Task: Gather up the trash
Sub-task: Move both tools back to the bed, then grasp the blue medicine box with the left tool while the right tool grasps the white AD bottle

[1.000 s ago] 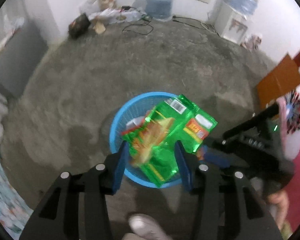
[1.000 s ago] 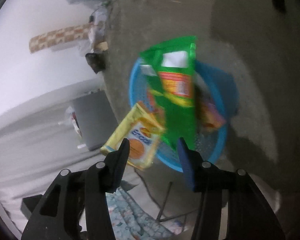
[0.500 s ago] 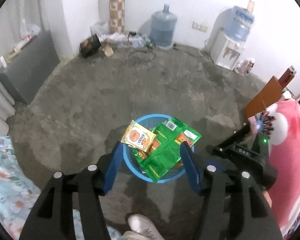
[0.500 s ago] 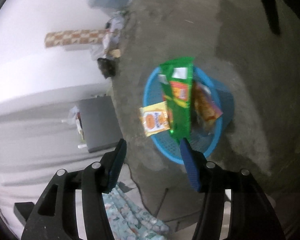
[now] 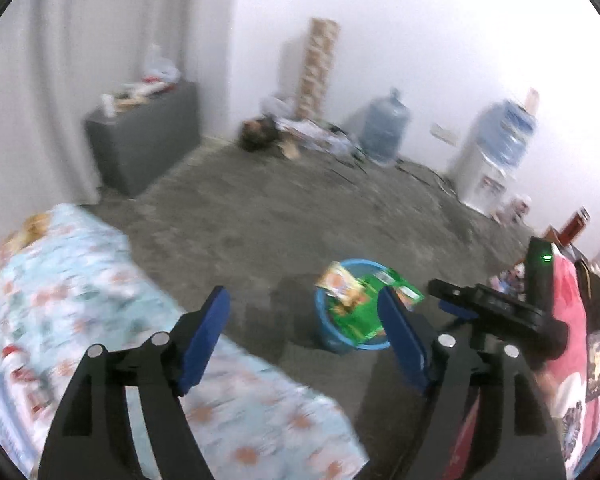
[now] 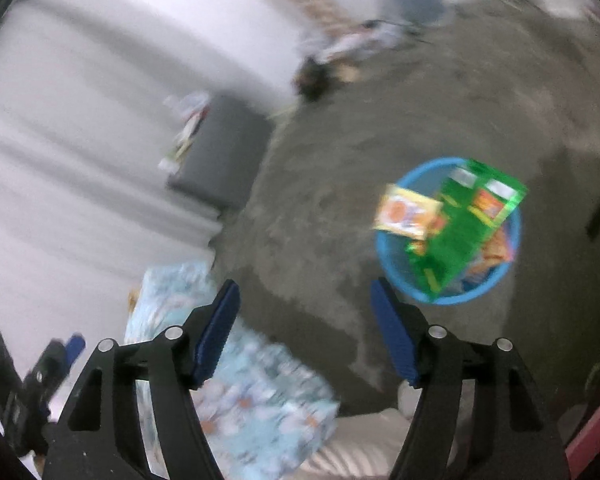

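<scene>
Both grippers have pulled back from the blue basket (image 6: pixel 396 276) — 2 jaws apart, empty.

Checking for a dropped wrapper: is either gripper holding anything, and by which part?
Nothing is held. The left gripper and right gripper are open; the wrappers lie in the blue basket.

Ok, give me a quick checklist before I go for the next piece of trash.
1. Left gripper open, nothing held: ok.
2. Right gripper open, nothing held: ok.
3. Blue basket upright on the floor: ok.
4. Green packet fully inside: not ok, it sticks out over the rim.
5. Yellow packet settled inside: not ok, it overhangs the rim.
6. Next piece of trash located: cannot tell, frames are blurred.
</scene>
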